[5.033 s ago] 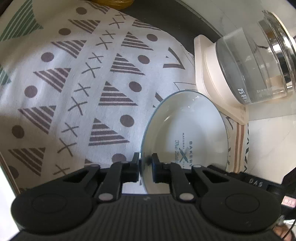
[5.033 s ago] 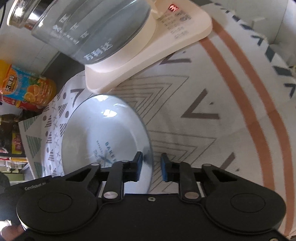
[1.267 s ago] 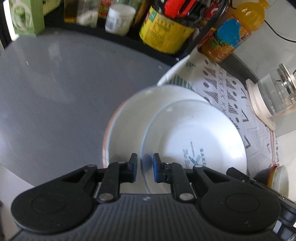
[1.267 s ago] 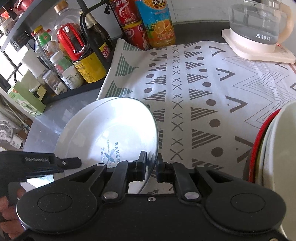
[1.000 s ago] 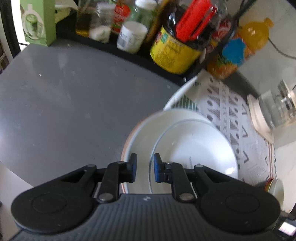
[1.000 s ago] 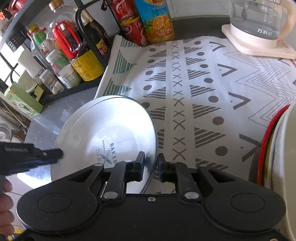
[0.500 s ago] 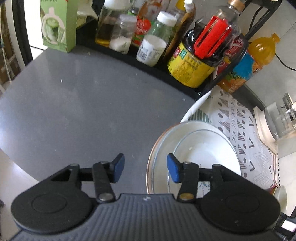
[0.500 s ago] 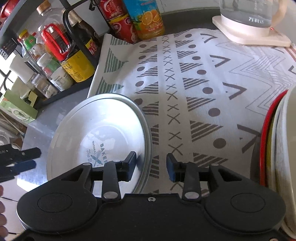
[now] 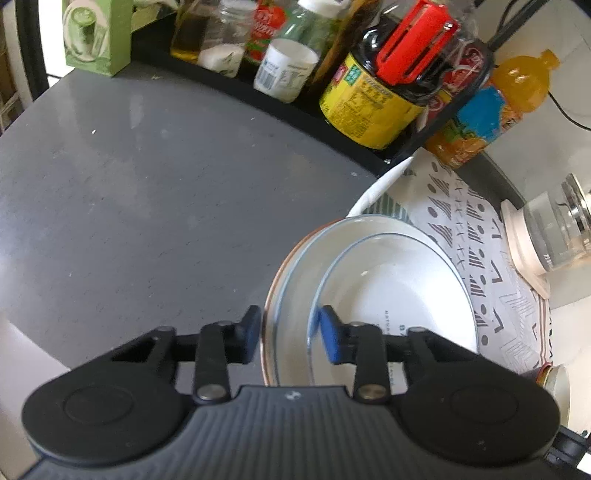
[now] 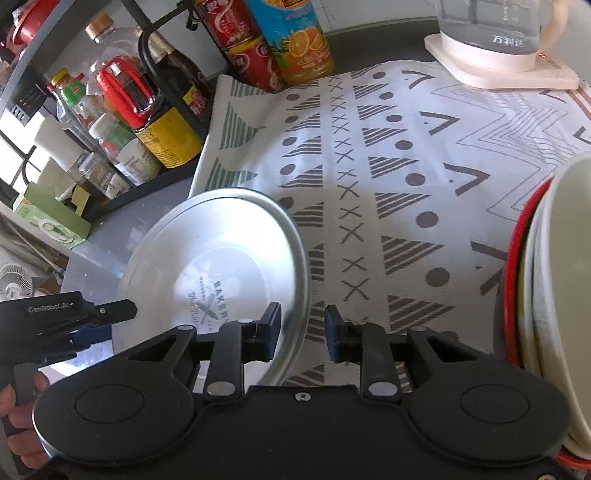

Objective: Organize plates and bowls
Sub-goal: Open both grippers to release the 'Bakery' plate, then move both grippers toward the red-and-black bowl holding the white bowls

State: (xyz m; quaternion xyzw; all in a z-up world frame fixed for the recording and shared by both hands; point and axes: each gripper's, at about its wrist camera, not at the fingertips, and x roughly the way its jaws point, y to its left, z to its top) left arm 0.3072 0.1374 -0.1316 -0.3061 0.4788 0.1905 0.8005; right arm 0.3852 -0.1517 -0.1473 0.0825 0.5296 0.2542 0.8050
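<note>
- Left gripper [image 9: 290, 330]: I read its jaws as parted, straddling the near rim of the stacked plates without pinching it.
- Right gripper [image 10: 301, 332]: jaws likewise apart, one blue pad inside the far rim, one outside; nothing held.
- Bakery plate [image 10: 214, 273]: glazed white ceramic, shallow, round, printed logo; it sits nested in a larger orange-rimmed plate [image 9: 271, 295] on the grey worktop [image 9: 129, 206], at the patterned cloth's [image 10: 388, 166] edge.
- Risk: either pad withdrawing could catch a smooth rim and tip or slide the stack; glaze on glaze slips easily.
- Risk: the bowl stack [image 10: 546, 295], red-edged and matte cream, stands just beside my right gripper; a sideways swing could knock it.
- Beyond: bottle rack [image 9: 369, 92], glass kettle [image 10: 491, 33] on a cream base.
</note>
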